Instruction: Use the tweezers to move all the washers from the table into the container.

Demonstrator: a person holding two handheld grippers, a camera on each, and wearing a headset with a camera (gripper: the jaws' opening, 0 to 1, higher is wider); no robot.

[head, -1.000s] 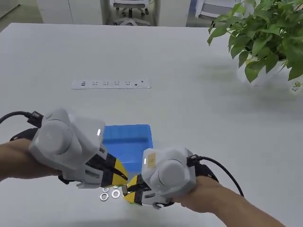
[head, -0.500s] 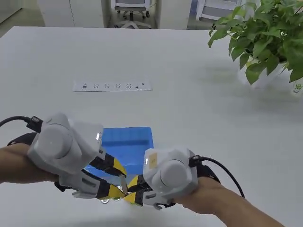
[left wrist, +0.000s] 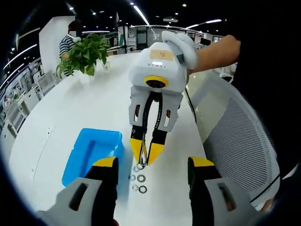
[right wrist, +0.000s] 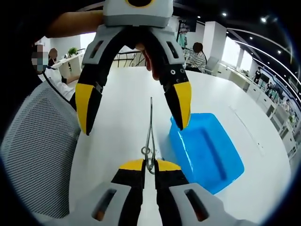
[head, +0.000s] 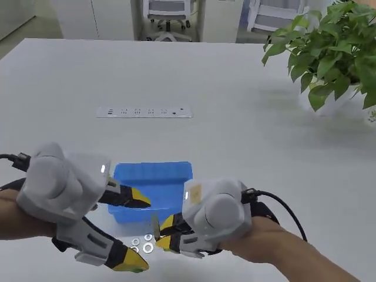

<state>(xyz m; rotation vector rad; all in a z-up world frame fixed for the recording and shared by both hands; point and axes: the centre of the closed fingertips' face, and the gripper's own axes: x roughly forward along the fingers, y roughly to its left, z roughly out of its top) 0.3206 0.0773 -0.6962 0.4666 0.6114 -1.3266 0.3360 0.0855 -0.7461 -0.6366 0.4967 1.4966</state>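
Right gripper view: right gripper [right wrist: 149, 165] jaws clamp tweezers [right wrist: 150, 125] | left gripper [right wrist: 134, 123] jaws wide

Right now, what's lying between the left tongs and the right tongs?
A small cluster of washers on the white table, seen in the left gripper view. The tweezers, clamped in the shut right tongs, point toward the open left tongs.

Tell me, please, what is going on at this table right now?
A person holds a gripper in each hand over a white table. The right gripper is shut on tweezers, whose tips reach down near a small cluster of washers lying on the table beside the blue container. The left gripper hangs open, facing the right one. These washers are not yet in the container.
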